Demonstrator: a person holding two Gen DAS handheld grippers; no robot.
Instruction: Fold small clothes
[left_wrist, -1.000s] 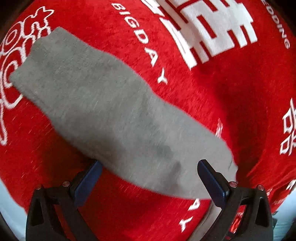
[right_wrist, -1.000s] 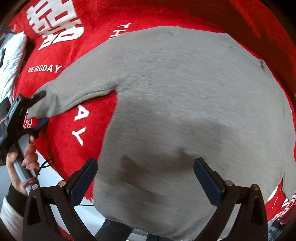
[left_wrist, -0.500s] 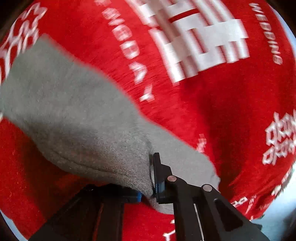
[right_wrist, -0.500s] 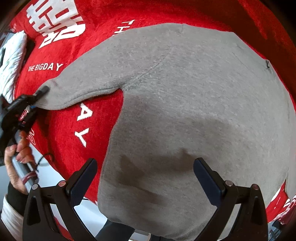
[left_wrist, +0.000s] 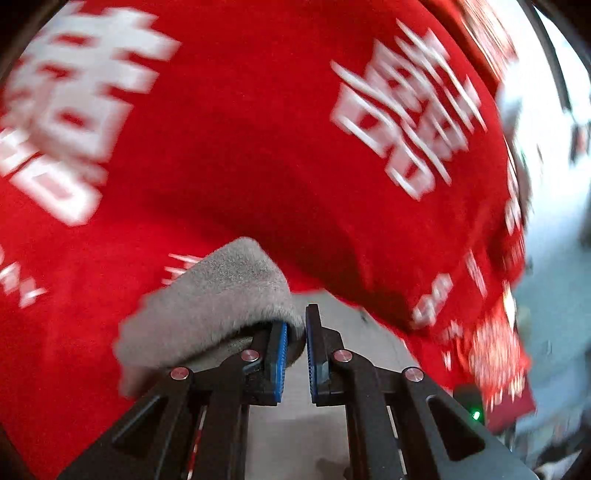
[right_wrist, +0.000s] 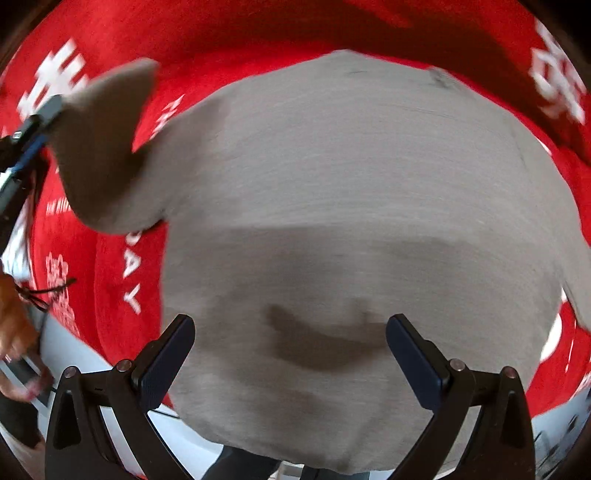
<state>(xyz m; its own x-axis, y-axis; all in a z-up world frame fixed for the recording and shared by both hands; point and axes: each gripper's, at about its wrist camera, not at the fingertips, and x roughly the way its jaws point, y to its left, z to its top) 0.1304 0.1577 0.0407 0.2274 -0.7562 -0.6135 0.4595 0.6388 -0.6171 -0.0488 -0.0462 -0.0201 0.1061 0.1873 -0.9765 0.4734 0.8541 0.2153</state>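
Observation:
A grey sweatshirt (right_wrist: 351, 203) lies spread on a red cloth (right_wrist: 258, 33). My left gripper (left_wrist: 293, 325) is shut on the end of its grey sleeve (left_wrist: 221, 295), and the fabric bunches over the left finger. In the right wrist view that sleeve (right_wrist: 107, 147) is lifted off the cloth and bent toward the body, with the left gripper (right_wrist: 37, 125) pinching its tip at the far left. My right gripper (right_wrist: 290, 328) hangs open over the lower part of the sweatshirt's body, nothing between its fingers.
The red cloth (left_wrist: 258, 147) carries white lettering and symbols and drapes over the table's right edge (left_wrist: 491, 332). A pale surface (right_wrist: 74, 354) shows past the cloth at lower left. A person's hand (right_wrist: 14, 332) holds the left tool there.
My left gripper closed on the sleeve end, then rose and swung across with it, lifting the sleeve off the cloth. The right gripper shifted over the body and stayed open.

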